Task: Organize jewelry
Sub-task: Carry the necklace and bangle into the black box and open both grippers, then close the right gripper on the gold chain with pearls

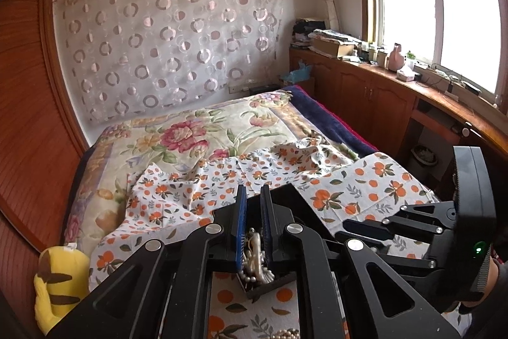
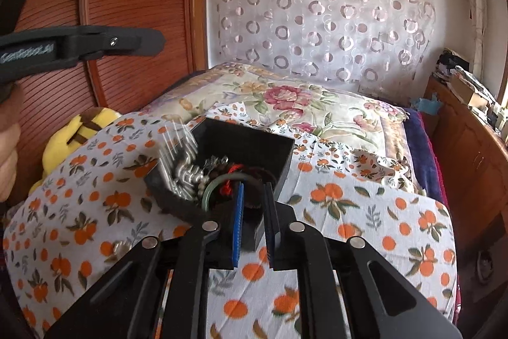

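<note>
From my left camera, I see my left gripper [image 1: 253, 205] reaching over a black box [image 1: 279, 205] on the orange-print cloth [image 1: 365, 180]. Its blue pads are close together. A pearl necklace [image 1: 257, 256] sits between them, but I cannot tell if they squeeze it. My right gripper [image 1: 365, 227] comes in from the right side.

From my right camera, I see my right gripper [image 2: 254, 199] at the near wall of the black box [image 2: 247, 142]. The gap is narrow, and the wall sits in it. I cannot tell if the pads press it. Inside lie silver beads [image 2: 187, 177], a green bangle [image 2: 222, 186] and a red cord [image 2: 230, 173]. A yellow plush toy [image 2: 73, 135] lies to the left.
</note>
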Tool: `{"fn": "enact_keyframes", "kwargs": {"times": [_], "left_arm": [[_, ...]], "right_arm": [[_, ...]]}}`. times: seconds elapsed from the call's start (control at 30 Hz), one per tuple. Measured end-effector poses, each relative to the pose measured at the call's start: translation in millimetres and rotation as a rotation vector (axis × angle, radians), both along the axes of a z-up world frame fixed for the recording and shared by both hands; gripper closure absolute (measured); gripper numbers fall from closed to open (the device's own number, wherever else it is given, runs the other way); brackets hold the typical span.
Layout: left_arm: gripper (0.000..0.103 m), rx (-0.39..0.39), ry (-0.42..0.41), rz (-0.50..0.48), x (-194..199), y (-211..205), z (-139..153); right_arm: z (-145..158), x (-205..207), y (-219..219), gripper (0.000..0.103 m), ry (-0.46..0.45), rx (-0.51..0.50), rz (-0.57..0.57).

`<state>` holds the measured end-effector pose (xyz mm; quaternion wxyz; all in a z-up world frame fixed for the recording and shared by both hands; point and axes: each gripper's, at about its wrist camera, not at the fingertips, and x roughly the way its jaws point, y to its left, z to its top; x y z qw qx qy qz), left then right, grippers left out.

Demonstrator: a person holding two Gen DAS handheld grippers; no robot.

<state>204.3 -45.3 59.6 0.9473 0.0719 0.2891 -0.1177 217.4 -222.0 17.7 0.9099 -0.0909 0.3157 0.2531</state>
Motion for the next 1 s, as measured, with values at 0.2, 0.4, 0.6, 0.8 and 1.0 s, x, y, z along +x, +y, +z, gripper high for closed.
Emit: {"fn": "enact_keyframes", "kwargs": {"times": [0.2, 0.4, 0.6, 0.8, 1.0], "left_arm": [[0.079, 0.007, 0.019, -0.017, -31, 12, -22], [0.061, 0.012, 0.072, -0.012, -57, 31, -62], [0.046, 0.007, 0.126, -0.001, -78, 48, -97], [0.025, 0.03, 0.141, 0.019, -94, 59, -119], [0.017, -0.002, 0.169, 0.035, -105, 69, -131]], "right_arm": [[-6, -29, -11, 0.089, 0.013, 0.011, 0.027], [-16, -50, -1, 0.089, 0.038, 0.011, 0.079], [-26, -64, 17, 0.085, 0.069, 0.006, 0.13], [-41, -68, 36, 0.078, 0.117, -0.017, 0.177], [-56, -71, 54, 0.078, 0.174, -0.052, 0.23]]}}
